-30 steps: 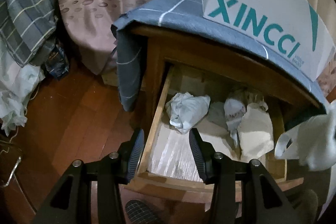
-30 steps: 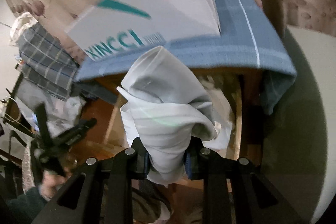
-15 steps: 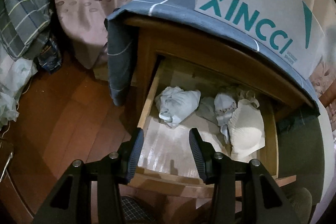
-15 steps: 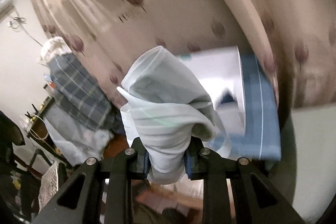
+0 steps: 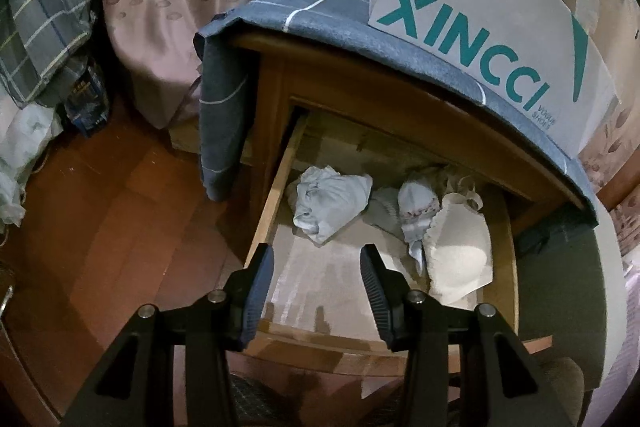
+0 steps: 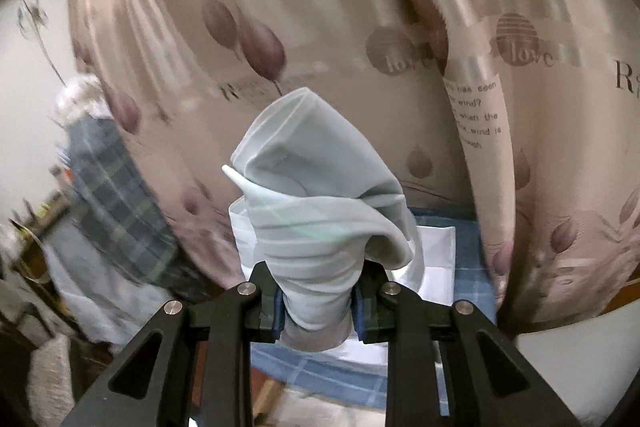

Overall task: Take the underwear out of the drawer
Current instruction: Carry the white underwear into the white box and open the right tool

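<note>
The wooden drawer (image 5: 267, 211) of a nightstand stands pulled open. Inside lie a crumpled pale blue underwear (image 5: 330, 201), a small white bundle (image 5: 414, 209) and a cream bra (image 5: 460, 251). My left gripper (image 5: 316, 267) is open and empty, above the drawer's front part. My right gripper (image 6: 318, 301) is shut on a pale grey-blue underwear (image 6: 316, 211) and holds it up high in front of the curtain, well above the nightstand.
A white XINCCI shoe box (image 5: 480, 15) sits on a blue checked cloth (image 5: 320, 11) covering the nightstand top; both show low in the right wrist view (image 6: 436, 247). A patterned curtain (image 6: 360, 47) hangs behind. Plaid clothing (image 5: 40, 19) hangs left over wooden floor (image 5: 120, 207).
My right gripper has lifted the pale underwear from over the drawer up to curtain height. The left gripper shifted slightly, staying open over the drawer.
</note>
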`<state>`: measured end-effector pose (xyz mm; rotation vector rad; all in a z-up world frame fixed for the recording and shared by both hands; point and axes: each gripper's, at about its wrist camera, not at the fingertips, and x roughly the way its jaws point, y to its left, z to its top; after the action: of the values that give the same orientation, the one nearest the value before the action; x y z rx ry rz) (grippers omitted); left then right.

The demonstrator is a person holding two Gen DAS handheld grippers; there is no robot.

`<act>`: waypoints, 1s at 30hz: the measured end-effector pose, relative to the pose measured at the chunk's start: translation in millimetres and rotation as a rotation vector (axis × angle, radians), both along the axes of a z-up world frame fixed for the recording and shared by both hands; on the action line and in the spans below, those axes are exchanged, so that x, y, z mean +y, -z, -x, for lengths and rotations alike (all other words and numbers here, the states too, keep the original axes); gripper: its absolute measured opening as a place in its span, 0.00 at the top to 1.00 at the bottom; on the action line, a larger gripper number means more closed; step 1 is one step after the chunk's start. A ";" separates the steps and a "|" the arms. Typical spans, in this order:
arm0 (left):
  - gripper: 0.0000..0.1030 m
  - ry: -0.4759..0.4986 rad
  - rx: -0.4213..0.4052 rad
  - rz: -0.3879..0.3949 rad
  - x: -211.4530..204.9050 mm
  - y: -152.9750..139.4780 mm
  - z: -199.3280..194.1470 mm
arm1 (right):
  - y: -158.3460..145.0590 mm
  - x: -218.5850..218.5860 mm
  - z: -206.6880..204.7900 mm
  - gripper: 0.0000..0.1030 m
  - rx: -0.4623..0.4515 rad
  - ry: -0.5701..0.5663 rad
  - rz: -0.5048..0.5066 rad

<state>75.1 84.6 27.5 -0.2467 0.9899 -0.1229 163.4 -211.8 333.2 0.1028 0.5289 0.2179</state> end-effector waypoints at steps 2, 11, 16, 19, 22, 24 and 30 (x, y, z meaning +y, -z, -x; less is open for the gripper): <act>0.55 -0.003 -0.002 0.013 1.6 -0.2 0.2 | 13.3 8.7 -14.4 0.78 0.017 0.034 0.083; 0.55 0.004 -0.014 0.052 3.4 -1.8 2.0 | 78.1 25.8 -81.1 0.76 0.194 0.076 0.225; 0.55 0.001 -0.019 0.082 7.0 -1.9 1.8 | 115.9 32.8 -104.1 0.74 0.310 0.071 0.212; 0.55 0.002 -0.040 0.086 7.4 -4.3 3.7 | 136.5 34.2 -110.4 0.71 0.355 0.074 0.239; 0.55 0.010 -0.046 0.078 5.2 -5.1 4.1 | 148.8 31.2 -113.3 0.63 0.374 0.081 0.234; 0.55 0.018 -0.048 0.075 3.3 -5.7 4.0 | 149.7 29.5 -113.7 0.55 0.378 0.085 0.222; 0.55 0.011 -0.039 0.083 4.9 -4.5 2.5 | 145.8 27.8 -110.1 0.41 0.367 0.082 0.216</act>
<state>72.6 89.5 31.9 -0.3136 0.9483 -0.1784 273.4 -184.0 187.4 -0.0479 0.9078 0.0593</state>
